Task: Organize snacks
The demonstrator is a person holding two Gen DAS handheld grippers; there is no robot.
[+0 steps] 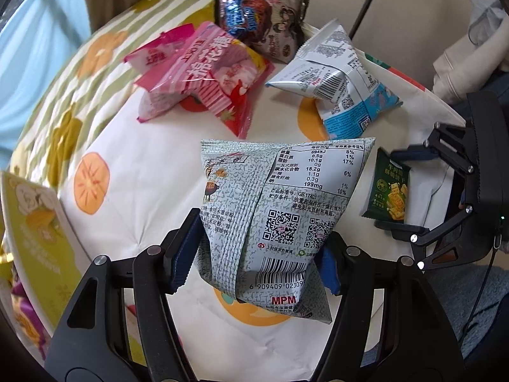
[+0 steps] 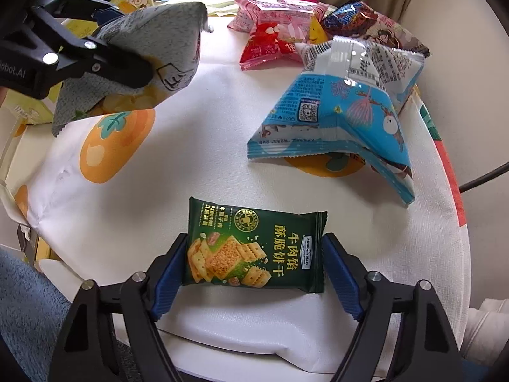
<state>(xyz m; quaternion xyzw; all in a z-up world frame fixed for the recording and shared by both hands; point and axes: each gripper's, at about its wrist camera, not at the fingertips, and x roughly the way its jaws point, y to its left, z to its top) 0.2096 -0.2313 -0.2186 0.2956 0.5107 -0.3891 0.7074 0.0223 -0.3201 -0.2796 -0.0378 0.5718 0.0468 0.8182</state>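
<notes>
Snacks lie scattered over the fruit-print cloth (image 2: 105,191) on your table, and you have one in each tool. Your left gripper (image 1: 257,254) has its blue fingers (image 1: 181,254) pinched on the grey bag (image 1: 273,210), which hangs lifted clear of the cloth with its barcode side toward the camera; from the right wrist view the same bag (image 2: 159,51) shows at the upper left, above an orange print. Your right gripper (image 2: 254,270) straddles the green cracker pack (image 2: 251,248), which lies flat on the cloth near the near edge; the fingers (image 2: 168,270) stand partly open, right at the pack's two ends, and you cannot tell whether they press on it yet. Toward the far edge lie the pink bag (image 1: 203,73), the brown bag (image 1: 264,22) behind it, and the blue-and-white bag (image 2: 343,117) toward the right edge. A yellow box (image 1: 35,222) stands beside the left edge.
</notes>
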